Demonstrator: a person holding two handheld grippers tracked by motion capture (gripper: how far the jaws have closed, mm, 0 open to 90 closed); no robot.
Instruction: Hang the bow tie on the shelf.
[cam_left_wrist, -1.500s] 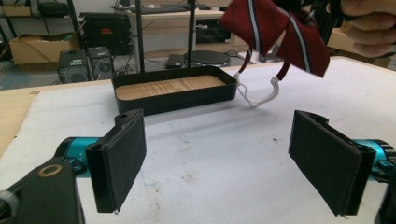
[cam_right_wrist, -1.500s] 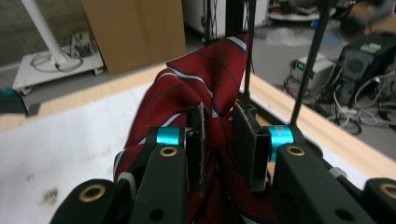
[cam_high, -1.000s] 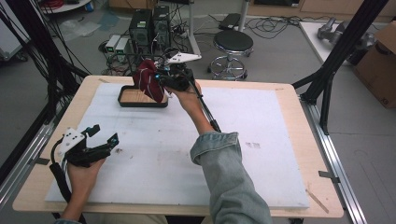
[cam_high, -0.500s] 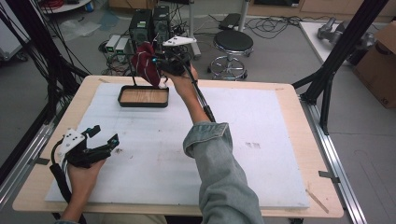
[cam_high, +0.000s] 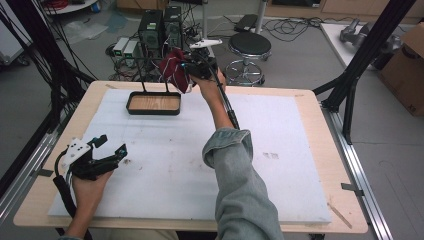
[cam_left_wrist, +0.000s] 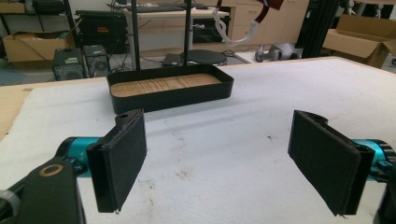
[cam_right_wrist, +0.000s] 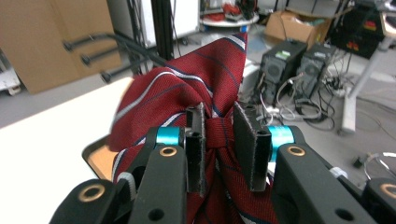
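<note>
Right gripper view showed the right gripper (cam_right_wrist: 219, 140) pinching a dark red striped tie (cam_right_wrist: 187, 93), its lower part cut off; the left gripper (cam_left_wrist: 224, 163) was spread.

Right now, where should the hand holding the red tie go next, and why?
Probably straight down toward the tray. The right tool is shut on the tie, holding it in the air beside and above the tray, and the tray's wooden bottom looks bare.
</note>
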